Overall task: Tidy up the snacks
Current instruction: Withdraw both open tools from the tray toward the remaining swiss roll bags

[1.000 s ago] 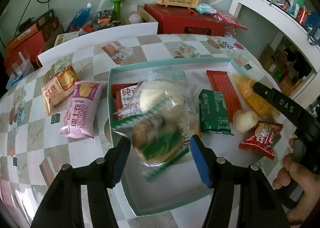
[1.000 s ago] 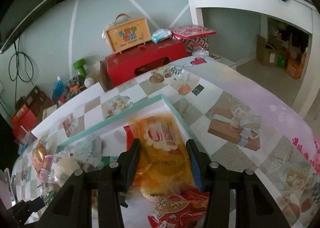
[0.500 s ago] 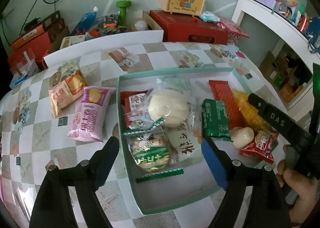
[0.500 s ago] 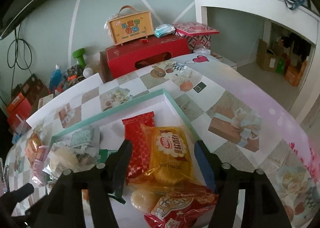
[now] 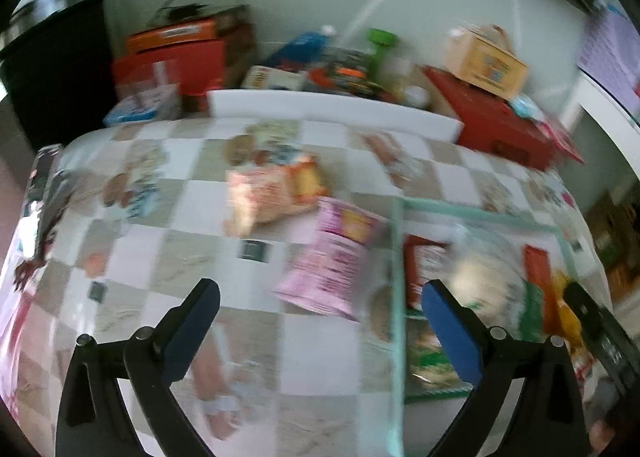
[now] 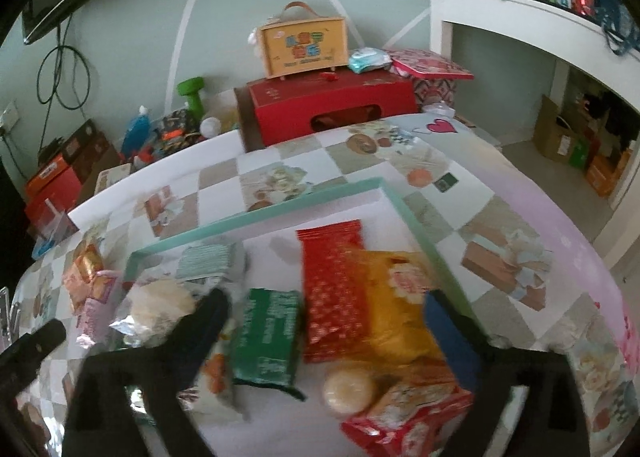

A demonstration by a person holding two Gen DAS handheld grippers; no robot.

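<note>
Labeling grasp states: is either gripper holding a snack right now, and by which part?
Nothing is held. Left gripper hangs over the tablecloth, jaws opening, empty. Right gripper hangs over the packets in the tray, jaws opening, pads clear of them.

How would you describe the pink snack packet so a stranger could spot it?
Find the mint-rimmed tray on the checkered tablecloth. The pink packet lies just outside its left wall, on the cloth. Unlike the orange packet behind it, it is pink and purple.

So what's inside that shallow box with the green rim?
The box holds snack packs: a red wafer pack, a yellow bag, a green pack, a round pastry and a clear-wrapped bun. The near corners are hidden behind the gripper fingers.
</note>
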